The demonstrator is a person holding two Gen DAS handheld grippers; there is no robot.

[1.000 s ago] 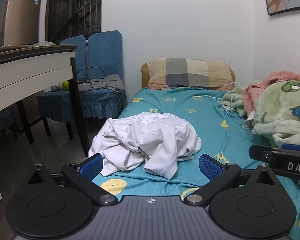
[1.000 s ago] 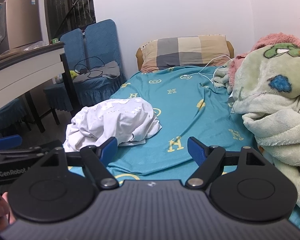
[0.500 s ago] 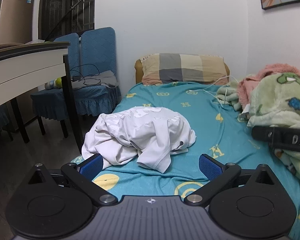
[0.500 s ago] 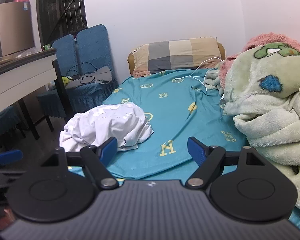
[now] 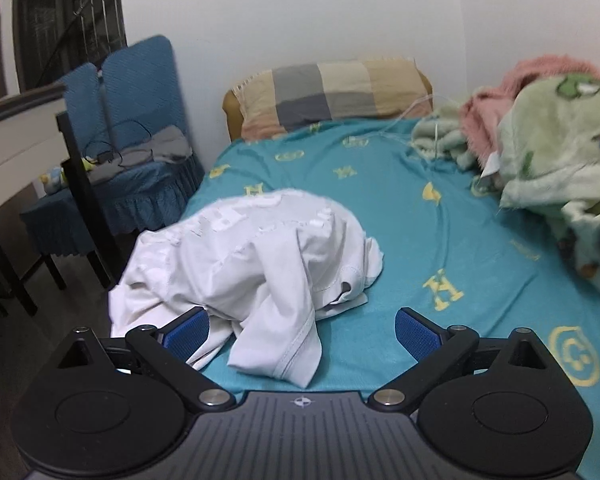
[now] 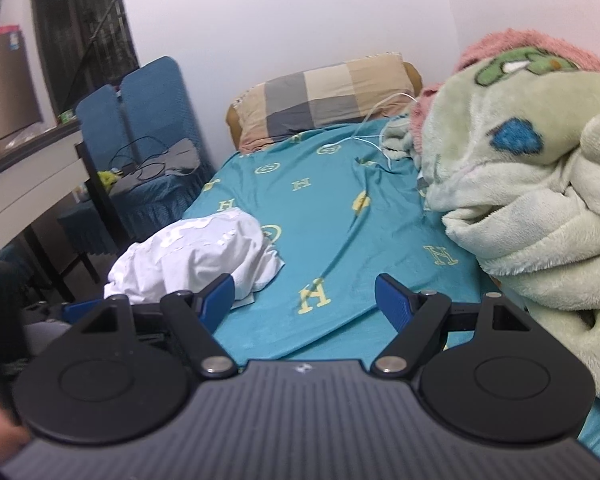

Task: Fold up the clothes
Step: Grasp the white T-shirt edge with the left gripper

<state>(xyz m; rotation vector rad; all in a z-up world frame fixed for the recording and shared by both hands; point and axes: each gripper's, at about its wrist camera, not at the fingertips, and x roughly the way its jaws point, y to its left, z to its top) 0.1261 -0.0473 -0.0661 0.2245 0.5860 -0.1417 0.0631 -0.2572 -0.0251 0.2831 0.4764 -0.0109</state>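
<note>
While nothing is gripped yet, status:
garment: white garment (image 5: 256, 264) crumpled on teal sheet (image 5: 440, 248), just ahead of left gripper (image 5: 302, 330), ahead-left of right gripper (image 6: 305, 300)
fingers: both pairs spread, empty
handling: likely light, limp, bunches easily
grab: hemmed edge nearest left fingers

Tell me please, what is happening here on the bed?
A person holds a pair of tongs in each hand and is about to fold clothes. A crumpled white garment lies in a heap on the teal bed sheet, near the bed's left edge. The left tongs are open and point straight at the heap, close to it. The right tongs are also open, with the garment off to their left. Neither holds anything; no folding is done yet.
</note>
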